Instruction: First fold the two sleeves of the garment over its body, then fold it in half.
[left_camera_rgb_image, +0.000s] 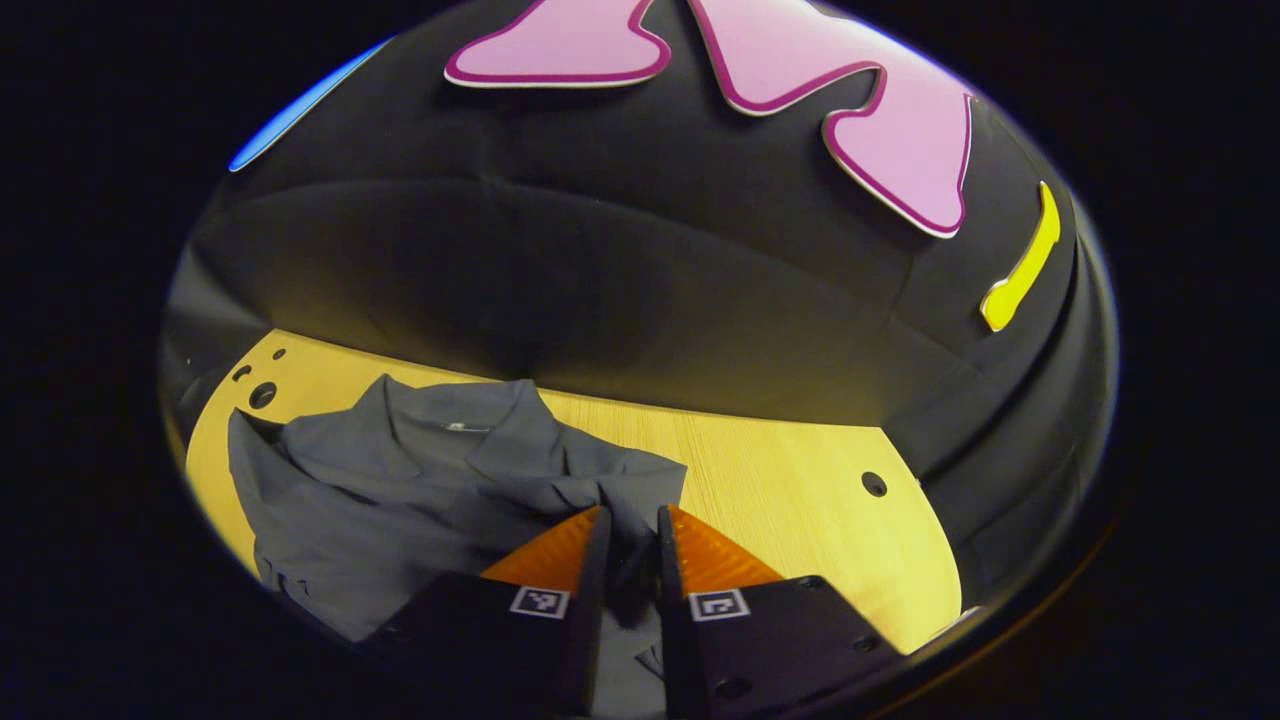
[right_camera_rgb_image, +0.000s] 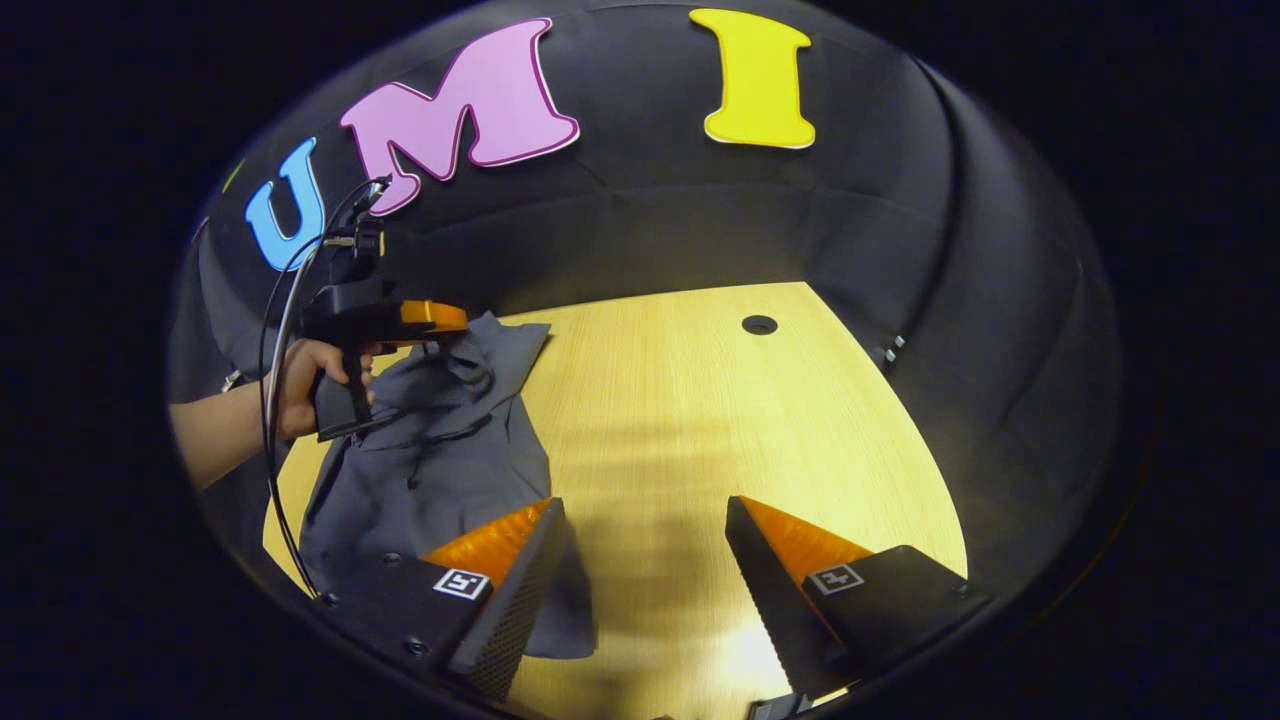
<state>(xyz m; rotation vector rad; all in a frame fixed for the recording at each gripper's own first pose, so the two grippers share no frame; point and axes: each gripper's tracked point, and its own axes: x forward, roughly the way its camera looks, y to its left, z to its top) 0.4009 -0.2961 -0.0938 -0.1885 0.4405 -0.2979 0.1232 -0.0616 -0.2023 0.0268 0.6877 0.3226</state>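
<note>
Grey collared shirt (left_camera_rgb_image: 420, 480) lying crumpled on the light wooden bench (left_camera_rgb_image: 790, 480), bunched toward its left end in the left gripper view, collar toward the far edge beside the black booth wall (left_camera_rgb_image: 600, 280). Left gripper (left_camera_rgb_image: 632, 535) pressed nearly together, a fold of shirt fabric pinched between the fingers and gathered into a ridge just ahead of the tips. Small round holes in the bench top, near the far left corner and one toward the right end (left_camera_rgb_image: 874, 484). In the right gripper view, right gripper (right_camera_rgb_image: 645, 520) spread wide, nothing between the fingers, poised above bare wood near the front edge; left finger (right_camera_rgb_image: 520, 580) just over the shirt's near hem (right_camera_rgb_image: 430, 480), contact not clear. Farther off in the same view, left gripper (right_camera_rgb_image: 440, 318) held by a bare hand (right_camera_rgb_image: 300, 385), forearm coming in from the left, dark cables (right_camera_rgb_image: 275, 400) looping from its top down past the wrist. Tips there sunk into raised cloth at the shirt's far part, fabric lifted off the bench beneath them. Rest of the shirt spread rumpled toward the front edge, wood bare to its right, another round hole (right_camera_rgb_image: 759, 324) near the far edge.
</note>
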